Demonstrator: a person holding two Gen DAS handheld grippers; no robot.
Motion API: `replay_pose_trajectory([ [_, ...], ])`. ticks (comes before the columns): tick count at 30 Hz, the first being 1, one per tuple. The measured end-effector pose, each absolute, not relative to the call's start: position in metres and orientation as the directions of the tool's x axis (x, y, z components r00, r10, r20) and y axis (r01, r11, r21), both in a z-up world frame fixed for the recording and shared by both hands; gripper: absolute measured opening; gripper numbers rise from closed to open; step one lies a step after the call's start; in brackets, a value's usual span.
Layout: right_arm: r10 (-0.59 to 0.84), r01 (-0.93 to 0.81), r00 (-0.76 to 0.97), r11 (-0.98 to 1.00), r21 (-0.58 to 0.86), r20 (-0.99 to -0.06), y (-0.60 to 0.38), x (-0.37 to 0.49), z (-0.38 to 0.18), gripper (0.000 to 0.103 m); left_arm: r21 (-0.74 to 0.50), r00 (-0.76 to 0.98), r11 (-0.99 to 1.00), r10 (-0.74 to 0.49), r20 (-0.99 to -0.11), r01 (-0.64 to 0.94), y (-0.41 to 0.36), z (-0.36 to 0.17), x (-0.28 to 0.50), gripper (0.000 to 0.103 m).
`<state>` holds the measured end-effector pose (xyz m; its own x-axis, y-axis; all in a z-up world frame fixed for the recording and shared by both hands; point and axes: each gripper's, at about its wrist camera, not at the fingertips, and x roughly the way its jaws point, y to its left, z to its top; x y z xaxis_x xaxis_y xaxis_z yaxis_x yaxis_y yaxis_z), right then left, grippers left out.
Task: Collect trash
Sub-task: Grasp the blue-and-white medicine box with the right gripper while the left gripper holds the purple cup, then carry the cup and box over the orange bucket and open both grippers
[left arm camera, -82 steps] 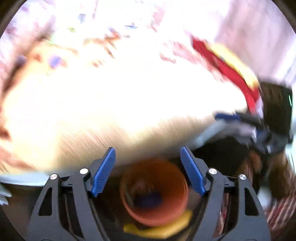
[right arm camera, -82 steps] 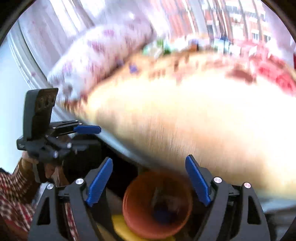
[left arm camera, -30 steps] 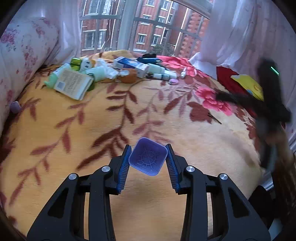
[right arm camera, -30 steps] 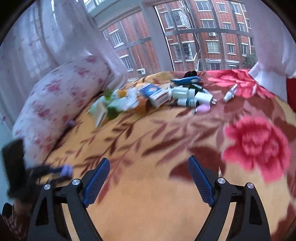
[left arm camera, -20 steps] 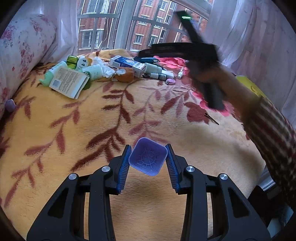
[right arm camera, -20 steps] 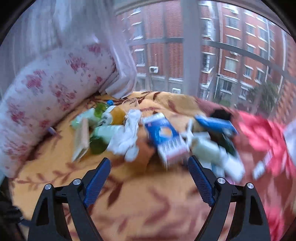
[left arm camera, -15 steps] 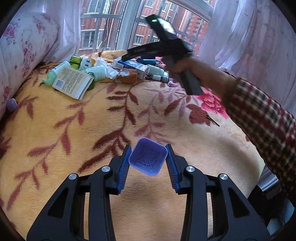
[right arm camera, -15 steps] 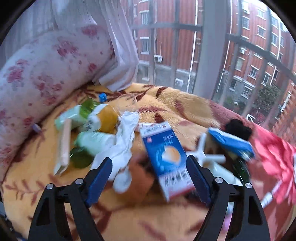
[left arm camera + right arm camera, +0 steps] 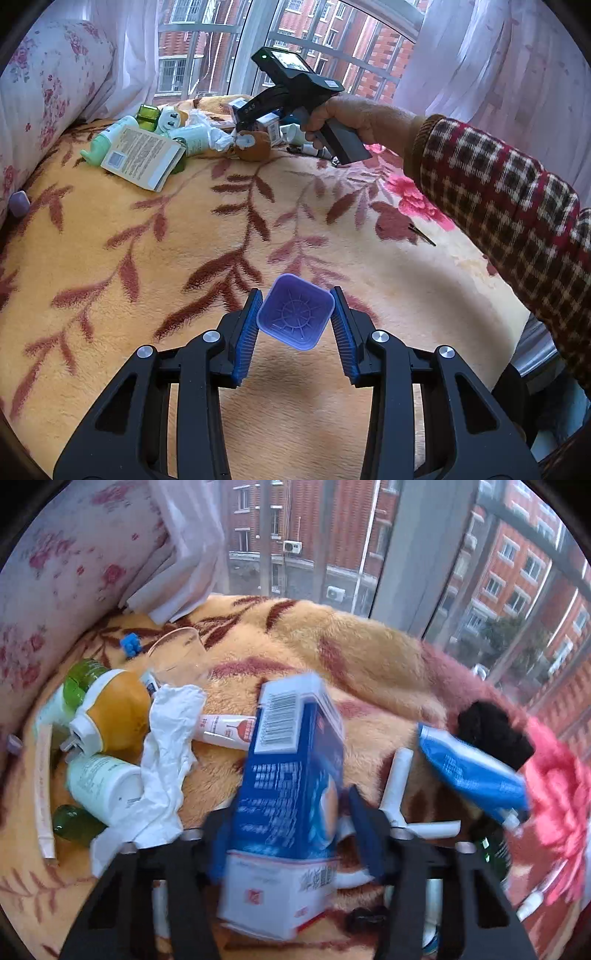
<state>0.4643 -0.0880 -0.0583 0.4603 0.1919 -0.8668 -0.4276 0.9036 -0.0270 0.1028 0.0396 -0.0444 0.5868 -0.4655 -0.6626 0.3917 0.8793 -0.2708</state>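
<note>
Where clutter ends, bare blanket (image 9: 184,258).

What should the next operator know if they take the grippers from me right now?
Left gripper: shut on a small purple cup, held above the floral blanket, not yet binned.
Right gripper: fingers closing around the blue and white carton in the pile by the window; grip not confirmed.
Pile there: crumpled tissue, white bottles, orange-labelled bottle, blue tube, booklet.
No bin in view.
Done: the cup picked up.
Left: secure the carton, then everything else in the pile.
</note>
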Motion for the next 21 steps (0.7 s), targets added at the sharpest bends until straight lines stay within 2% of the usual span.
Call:
replay_pose_trajectory([
  [3, 0.224, -0.360, 0.466, 0.932, 0.047, -0.856, -0.105, 0.462, -0.054, 0.030, -0.268, 0.583, 0.878, -0.466, -0.665, 0.396, 0.037, -0.044, 0.102, 0.037],
  [11, 0.329, -0.365, 0.526, 0.920, 0.141, -0.784, -0.130, 0.391, -0.019, 0.030, -0.268, 0.590, 0.888, -0.450, -0.670, 0.373, 0.037, -0.041, 0.100, 0.037],
  [16, 0.427, -0.457, 0.508, 0.870, 0.186, -0.748, -0.141, 0.267, 0.012, 0.030, -0.243, 0.609, 0.903, -0.420, -0.673, 0.355, 0.037, -0.036, 0.087, 0.037],
  [21, 0.490, -0.512, 0.451, 0.827, 0.233, -0.746, -0.149, 0.131, 0.013, 0.030, -0.226, 0.601, 0.901, -0.418, -0.681, 0.370, 0.029, -0.031, 0.050, 0.037],
])
